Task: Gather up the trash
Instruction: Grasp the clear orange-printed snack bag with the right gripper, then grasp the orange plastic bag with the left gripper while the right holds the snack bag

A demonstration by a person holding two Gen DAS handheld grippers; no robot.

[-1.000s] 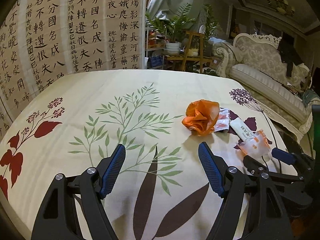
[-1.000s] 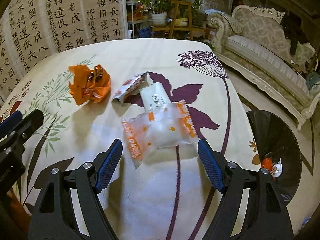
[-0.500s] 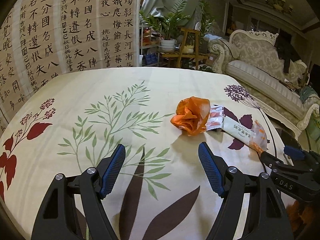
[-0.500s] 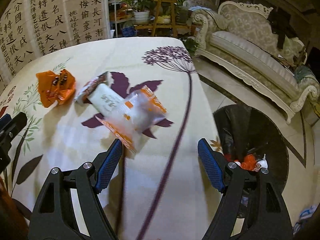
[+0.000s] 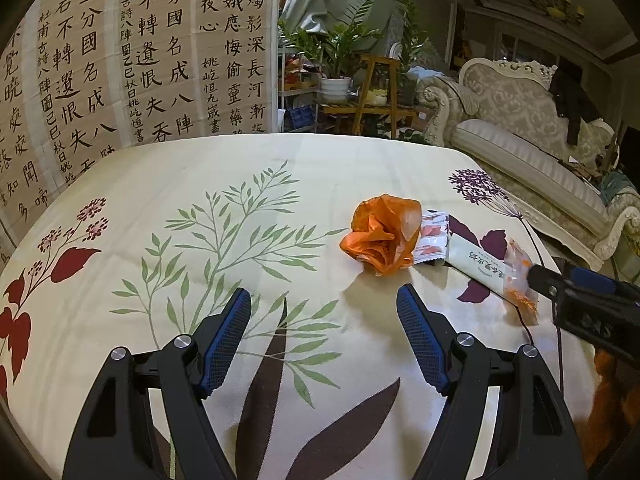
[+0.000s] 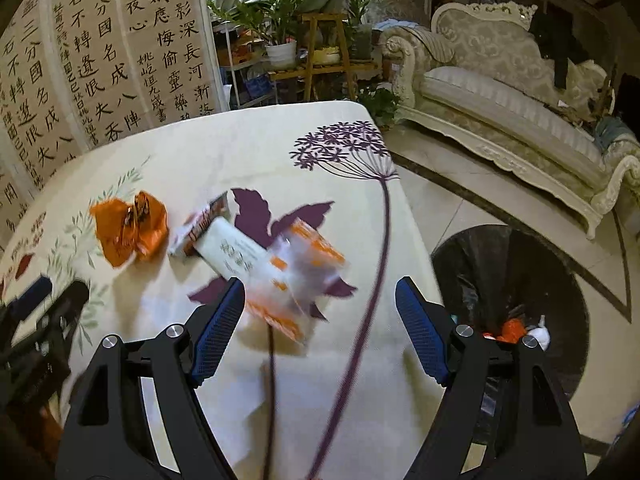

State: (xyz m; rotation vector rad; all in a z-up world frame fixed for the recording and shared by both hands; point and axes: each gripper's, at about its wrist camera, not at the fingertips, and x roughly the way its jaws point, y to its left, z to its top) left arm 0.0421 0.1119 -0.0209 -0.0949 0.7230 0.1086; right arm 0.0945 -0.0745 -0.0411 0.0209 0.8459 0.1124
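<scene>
Several pieces of trash lie on the floral tablecloth (image 5: 200, 184). A crumpled orange wrapper (image 5: 382, 234) (image 6: 128, 230) lies beside a small red-and-white packet (image 5: 432, 238) (image 6: 200, 226), a white sachet (image 5: 476, 264) (image 6: 230, 250) and a clear packet with orange print (image 5: 518, 280) (image 6: 298, 276). My left gripper (image 5: 324, 336) is open and empty, short of the orange wrapper. My right gripper (image 6: 320, 324) is open and empty; the clear packet lies just ahead of its left finger (image 6: 218, 320). It also shows at the right edge of the left wrist view (image 5: 588, 308).
A round black-lined trash bin (image 6: 516, 304) stands on the tiled floor right of the table, with some trash inside. A cream sofa (image 6: 516, 92) sits beyond it. A calligraphy screen (image 5: 120, 52) and potted plants (image 5: 336, 60) stand behind the table.
My right gripper has swung right toward the table's edge, bringing the bin into fuller view; the clear packet now sits by its left finger. The left gripper has drifted slightly. Both stayed open.
</scene>
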